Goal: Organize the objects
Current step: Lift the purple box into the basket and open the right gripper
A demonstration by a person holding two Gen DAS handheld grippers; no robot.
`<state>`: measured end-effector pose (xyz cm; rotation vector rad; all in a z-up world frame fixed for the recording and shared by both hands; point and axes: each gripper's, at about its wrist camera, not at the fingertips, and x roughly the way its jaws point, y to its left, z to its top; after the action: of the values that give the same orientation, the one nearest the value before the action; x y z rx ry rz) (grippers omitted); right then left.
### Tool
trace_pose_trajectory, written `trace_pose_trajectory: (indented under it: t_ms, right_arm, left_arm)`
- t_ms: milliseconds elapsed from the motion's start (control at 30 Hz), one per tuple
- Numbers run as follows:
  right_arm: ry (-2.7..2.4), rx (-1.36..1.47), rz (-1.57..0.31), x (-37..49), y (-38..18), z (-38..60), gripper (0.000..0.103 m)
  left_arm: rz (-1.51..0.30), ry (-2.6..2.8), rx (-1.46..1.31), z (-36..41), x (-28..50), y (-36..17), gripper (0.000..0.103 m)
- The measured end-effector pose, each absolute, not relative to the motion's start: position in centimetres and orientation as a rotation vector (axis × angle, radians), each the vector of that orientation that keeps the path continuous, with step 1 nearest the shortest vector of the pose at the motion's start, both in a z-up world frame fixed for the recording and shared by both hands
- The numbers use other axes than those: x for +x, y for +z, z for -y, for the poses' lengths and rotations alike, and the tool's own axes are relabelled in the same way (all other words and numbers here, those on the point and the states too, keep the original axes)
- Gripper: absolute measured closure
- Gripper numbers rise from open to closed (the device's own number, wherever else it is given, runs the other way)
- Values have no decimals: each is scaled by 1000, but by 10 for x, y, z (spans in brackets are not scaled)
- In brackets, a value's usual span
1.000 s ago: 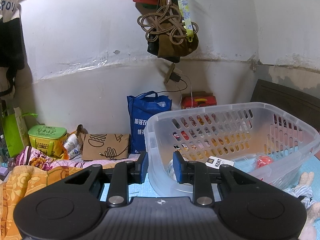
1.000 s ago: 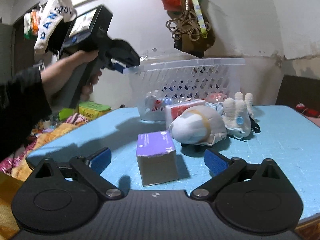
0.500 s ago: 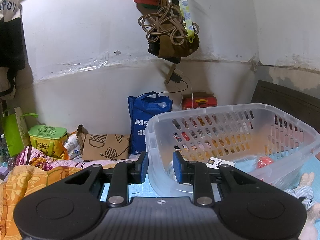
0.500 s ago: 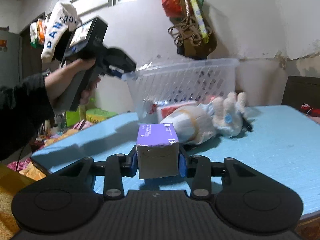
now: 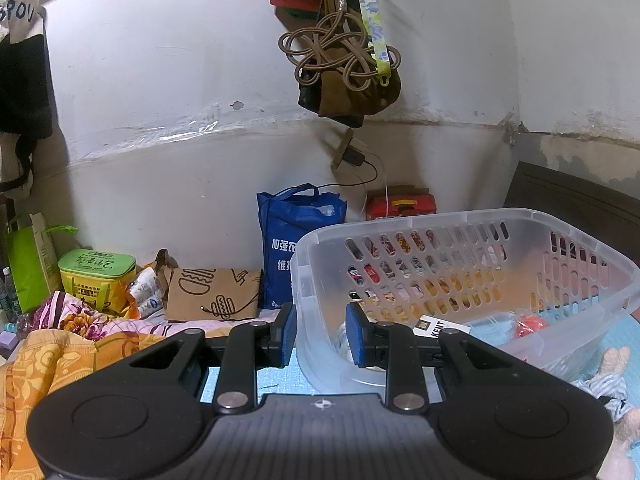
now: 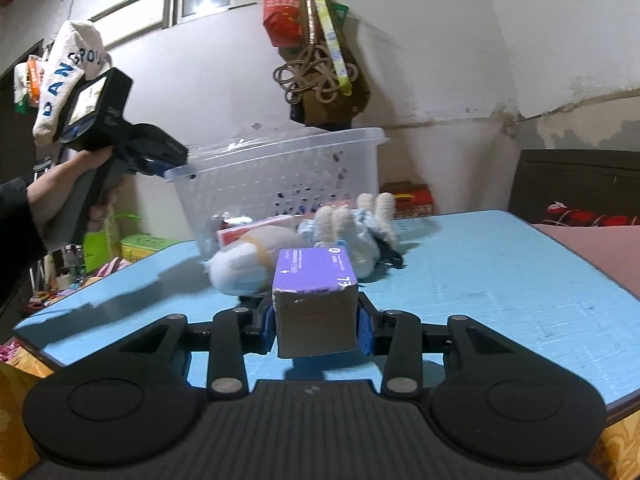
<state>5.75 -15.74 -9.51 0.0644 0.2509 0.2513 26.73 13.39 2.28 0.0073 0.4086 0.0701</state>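
On the left, the left claw [image 6: 176, 170] pinches the near rim of the clear plastic basket [image 6: 280, 176], which stands tilted on the blue table [image 6: 500, 280]. Just right of the basket lie a pale stuffed toy [image 6: 240, 264] and a knitted doll [image 6: 360, 232]. Nearest the camera, the right claw [image 6: 316, 322] clamps the purple-topped box [image 6: 316, 304], lifted just clear of the table.

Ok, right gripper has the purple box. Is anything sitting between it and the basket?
Yes. From the right wrist view, a white stuffed bundle and a plush toy lie on the blue mat directly between the purple box and the clear basket, whose rim the left gripper grips. Carrying the box over them looks possible.
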Motion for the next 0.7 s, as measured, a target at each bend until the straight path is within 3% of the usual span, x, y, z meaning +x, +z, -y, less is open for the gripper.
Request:
trace_pose_trajectory:
  t_ms: [700]
  right_arm:
    - [203,28,-190,65,-66,166,60]
  left_arm:
    - [-408,67,7,-135,268,22,71]
